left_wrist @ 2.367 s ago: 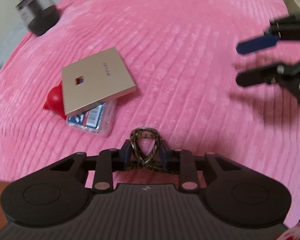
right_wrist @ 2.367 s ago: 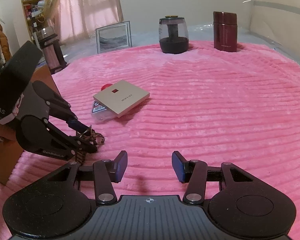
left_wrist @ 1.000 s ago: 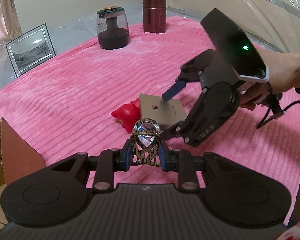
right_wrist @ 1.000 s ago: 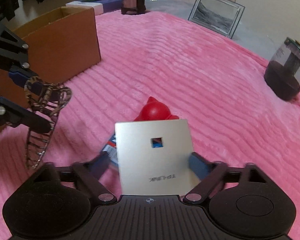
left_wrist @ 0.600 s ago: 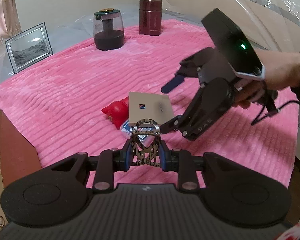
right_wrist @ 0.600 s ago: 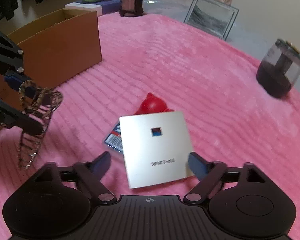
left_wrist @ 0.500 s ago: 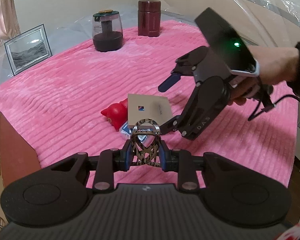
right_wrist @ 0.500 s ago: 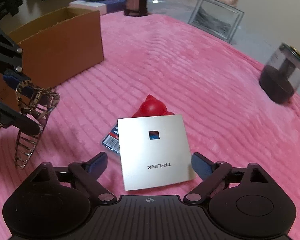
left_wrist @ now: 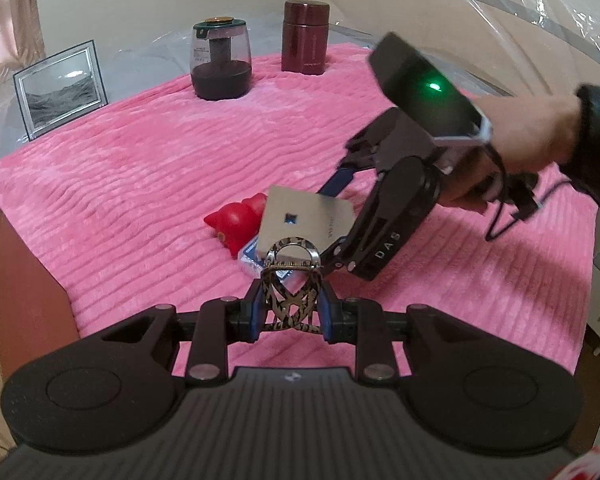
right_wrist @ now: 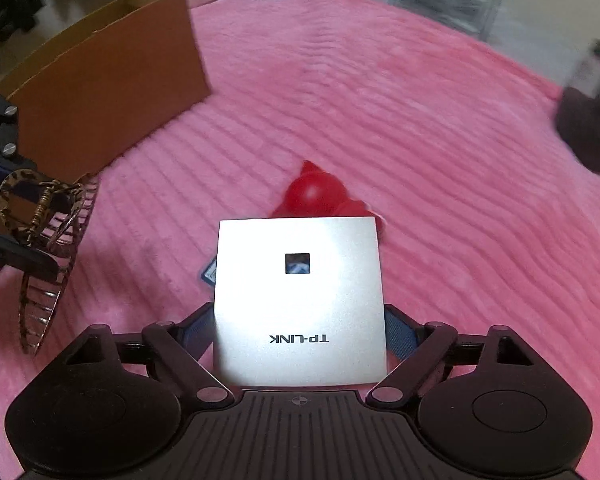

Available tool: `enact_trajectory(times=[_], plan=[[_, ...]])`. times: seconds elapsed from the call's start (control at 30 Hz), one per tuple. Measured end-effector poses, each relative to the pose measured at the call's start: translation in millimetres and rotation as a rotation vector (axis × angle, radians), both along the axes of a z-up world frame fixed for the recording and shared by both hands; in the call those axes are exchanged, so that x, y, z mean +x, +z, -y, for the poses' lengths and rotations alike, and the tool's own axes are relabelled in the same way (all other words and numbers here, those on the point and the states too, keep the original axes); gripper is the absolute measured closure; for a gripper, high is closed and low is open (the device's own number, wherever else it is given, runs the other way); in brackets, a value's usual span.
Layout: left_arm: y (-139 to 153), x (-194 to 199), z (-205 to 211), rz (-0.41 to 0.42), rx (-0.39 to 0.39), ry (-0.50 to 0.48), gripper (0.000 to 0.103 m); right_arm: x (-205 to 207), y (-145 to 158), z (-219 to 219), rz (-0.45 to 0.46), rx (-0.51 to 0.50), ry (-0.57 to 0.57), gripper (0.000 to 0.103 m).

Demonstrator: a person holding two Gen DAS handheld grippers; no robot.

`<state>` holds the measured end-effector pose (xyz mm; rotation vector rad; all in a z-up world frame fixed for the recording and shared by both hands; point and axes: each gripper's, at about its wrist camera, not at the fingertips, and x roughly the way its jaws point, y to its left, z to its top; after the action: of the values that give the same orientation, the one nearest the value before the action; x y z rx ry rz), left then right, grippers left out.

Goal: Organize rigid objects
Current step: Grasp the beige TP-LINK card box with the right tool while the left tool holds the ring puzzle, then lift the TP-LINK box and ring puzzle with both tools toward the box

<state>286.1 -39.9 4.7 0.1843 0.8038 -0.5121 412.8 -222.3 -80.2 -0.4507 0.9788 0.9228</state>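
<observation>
A silver square TP-LINK box [right_wrist: 300,300] lies on the pink blanket, partly on top of a blue-labelled pack [right_wrist: 209,270] and next to a red toy figure [right_wrist: 316,192]. My right gripper [right_wrist: 300,332] straddles the box; its jaws are closing and the blue pads sit against the box's left and right edges. Seen in the left wrist view, the right gripper [left_wrist: 334,220] reaches down onto the box [left_wrist: 304,216] in a person's hand [left_wrist: 540,140]. My left gripper [left_wrist: 290,312] is shut on a leopard-patterned hair claw clip [left_wrist: 290,280], held above the blanket.
An open cardboard box [right_wrist: 112,108] stands at the blanket's left edge. At the back stand a dark glass jar [left_wrist: 220,64], a maroon flask [left_wrist: 305,38] and a framed picture [left_wrist: 60,88]. The pink blanket [left_wrist: 140,168] spreads between them.
The right gripper widened its jaws, came in over the silver box and now narrows onto its sides. The left gripper with the hair clip has hardly moved.
</observation>
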Motion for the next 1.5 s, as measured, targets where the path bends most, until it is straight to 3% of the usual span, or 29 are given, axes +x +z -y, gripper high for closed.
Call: enact_trajectory(times=[0.2,0.37,0.7,1.1,1.5], plan=[[-0.2,-23.7,-1.7,0.007,-0.045,0.047,0.08,-47.2,14.2,31.1,0.038,0.063,-0.2,0.02],[2.8,-52.5,1.4,0.03,-0.055,0.074,0.08,-102.1,22.3,61.3,0.029,0.178,-0.352,0.02],[21.0,-114.9,9.9,0.102,-0.051,0.092,0.08,-195.4,28.8,77.1,0.016,0.311,-0.54,0.02],[35.5,-179.5,-15.0,0.133,-0.097,0.137,0.08,-267.8,62.2,58.5,0.105,0.322,-0.563,0.02],[71.8,-220.0,-94.6,0.187,-0.105,0.19,0.08,-300.0,94.0,-9.0,0.138,0.378,-0.51,0.02]])
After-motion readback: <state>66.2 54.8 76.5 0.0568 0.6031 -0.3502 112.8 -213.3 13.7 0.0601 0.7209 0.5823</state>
